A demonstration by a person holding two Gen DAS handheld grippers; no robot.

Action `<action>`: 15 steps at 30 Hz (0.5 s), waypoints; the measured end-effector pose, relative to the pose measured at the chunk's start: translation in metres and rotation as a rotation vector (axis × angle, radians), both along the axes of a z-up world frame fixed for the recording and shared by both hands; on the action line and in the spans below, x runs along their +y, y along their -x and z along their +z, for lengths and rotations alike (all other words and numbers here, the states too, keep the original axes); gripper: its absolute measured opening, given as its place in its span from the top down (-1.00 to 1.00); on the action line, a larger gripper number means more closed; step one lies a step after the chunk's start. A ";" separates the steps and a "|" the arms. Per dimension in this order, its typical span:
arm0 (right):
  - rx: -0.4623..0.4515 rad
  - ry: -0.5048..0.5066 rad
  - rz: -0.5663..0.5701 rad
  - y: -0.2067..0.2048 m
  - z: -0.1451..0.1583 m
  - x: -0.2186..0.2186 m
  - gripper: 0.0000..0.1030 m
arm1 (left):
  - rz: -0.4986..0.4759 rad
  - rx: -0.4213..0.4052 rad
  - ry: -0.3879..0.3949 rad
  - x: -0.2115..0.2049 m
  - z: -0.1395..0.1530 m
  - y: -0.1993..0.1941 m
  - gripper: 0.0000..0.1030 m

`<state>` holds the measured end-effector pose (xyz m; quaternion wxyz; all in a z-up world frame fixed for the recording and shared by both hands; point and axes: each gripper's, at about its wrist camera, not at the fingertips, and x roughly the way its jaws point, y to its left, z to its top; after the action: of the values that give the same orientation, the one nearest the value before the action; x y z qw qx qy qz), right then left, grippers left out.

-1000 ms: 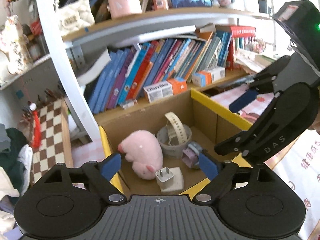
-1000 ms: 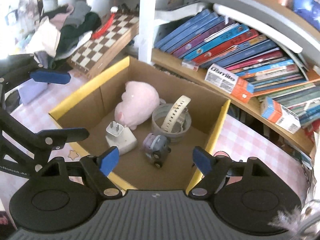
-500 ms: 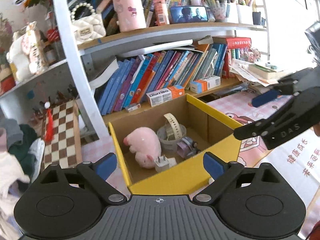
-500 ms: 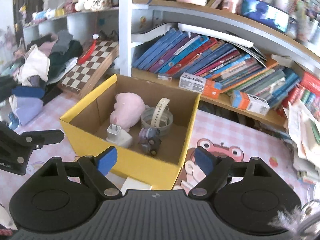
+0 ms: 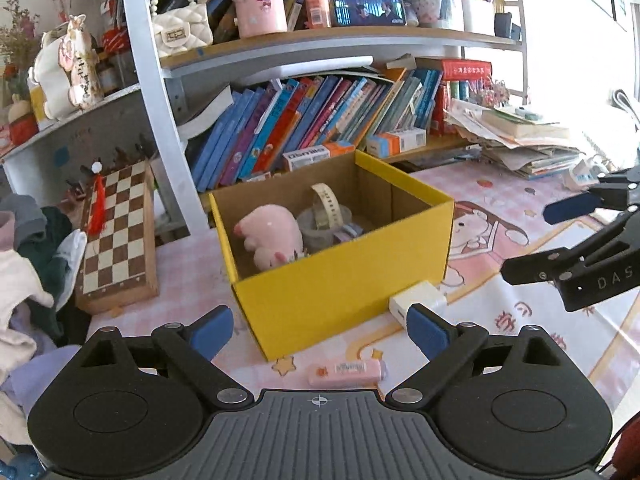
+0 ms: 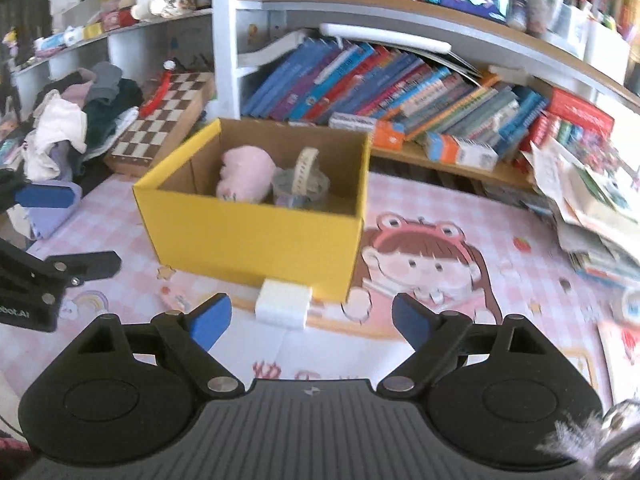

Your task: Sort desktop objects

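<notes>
Both grippers are empty with their blue-padded fingers spread wide: the left gripper and the right gripper each hold nothing between the pads. A second ago both hung close over the yellow box, looking straight down into it; now they have drawn back and the whole box shows in front of them, with its near wall facing the cameras.

Inside the box lie a pink plush toy, a grey roll of tape with a cream strap standing up out of it, and a small purple thing too hidden to name. The white plug seen in the box a second ago is now behind the near wall.

Outside the box, a white charger block sits on the pink mat touching the foot of the near wall, and a pink eraser-like bar lies on the mat just in front of the box's near corner.

My reading: the retreat follows a drop-off, and these two strays look like the remaining pickings.
</notes>
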<state>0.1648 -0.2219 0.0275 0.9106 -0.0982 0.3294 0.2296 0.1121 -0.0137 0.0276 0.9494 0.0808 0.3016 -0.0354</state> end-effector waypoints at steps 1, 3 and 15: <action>0.006 0.002 -0.007 0.003 -0.003 0.000 -0.70 | -0.001 0.002 0.000 0.000 -0.001 0.002 -0.86; 0.017 0.006 -0.022 0.010 -0.009 0.000 -0.70 | -0.005 0.008 -0.007 0.000 -0.004 0.007 -0.85; 0.075 0.007 -0.070 0.046 -0.033 0.012 -0.72 | -0.048 0.045 -0.023 -0.002 -0.021 0.032 -0.86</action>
<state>0.1185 -0.2102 -0.0055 0.9048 -0.0809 0.3672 0.2000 0.0799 -0.0162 0.0065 0.9402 0.0982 0.3213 -0.0564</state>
